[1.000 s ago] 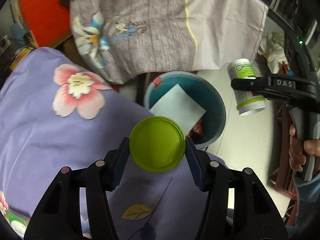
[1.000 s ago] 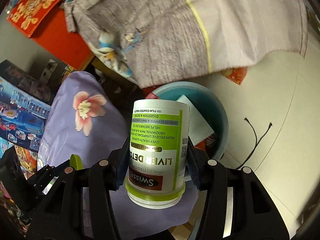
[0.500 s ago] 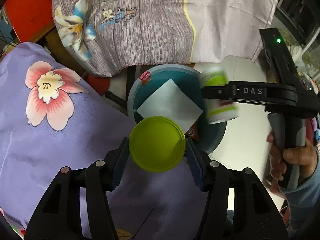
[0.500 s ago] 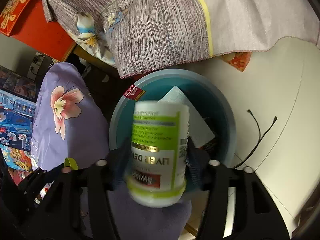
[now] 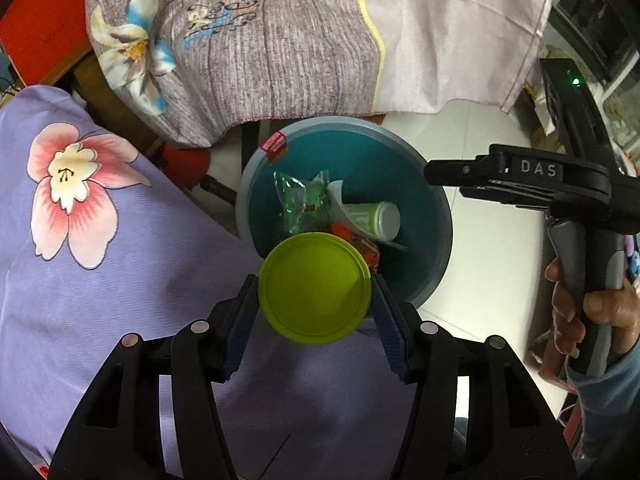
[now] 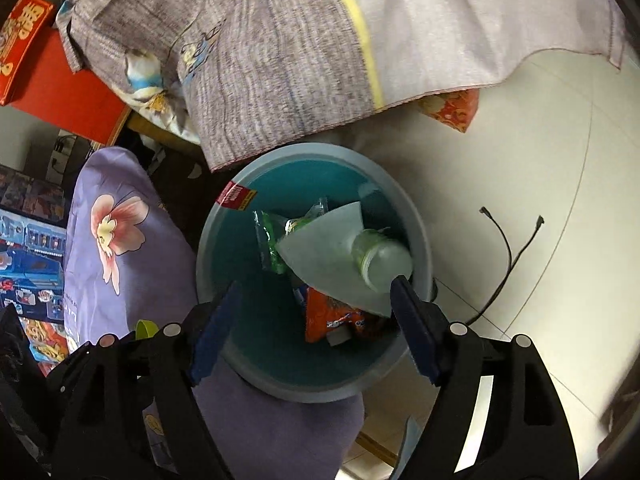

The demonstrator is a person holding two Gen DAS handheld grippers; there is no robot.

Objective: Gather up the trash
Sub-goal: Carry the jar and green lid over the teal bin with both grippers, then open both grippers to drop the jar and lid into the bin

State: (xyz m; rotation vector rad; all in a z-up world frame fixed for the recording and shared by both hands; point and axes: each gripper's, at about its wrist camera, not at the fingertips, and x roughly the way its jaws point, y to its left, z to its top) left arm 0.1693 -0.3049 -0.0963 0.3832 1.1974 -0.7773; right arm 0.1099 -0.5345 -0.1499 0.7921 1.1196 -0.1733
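Left gripper [image 5: 316, 304]: you hold the green lid [image 5: 315, 288] clamped between the pads, over the near rim of the teal bin [image 5: 440, 216].
Right gripper [image 6: 314, 320]: your jaws have just been opening; they stand wide with nothing between them.
Bottle [image 6: 380, 258]: it has left your right gripper and lies on its side in the bin, on white paper [image 6: 324, 248].
Edges: purple flowered cloth [image 5: 92, 264] crowds the bin's left rim, grey cloth [image 5: 256, 44] overhangs its far rim.
Open room: bare floor [image 6: 520, 168] to the right.

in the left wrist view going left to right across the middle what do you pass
purple flowered cloth → teal bin holding a green wrapper and then the white bottle → white floor tile → hand holding the right gripper
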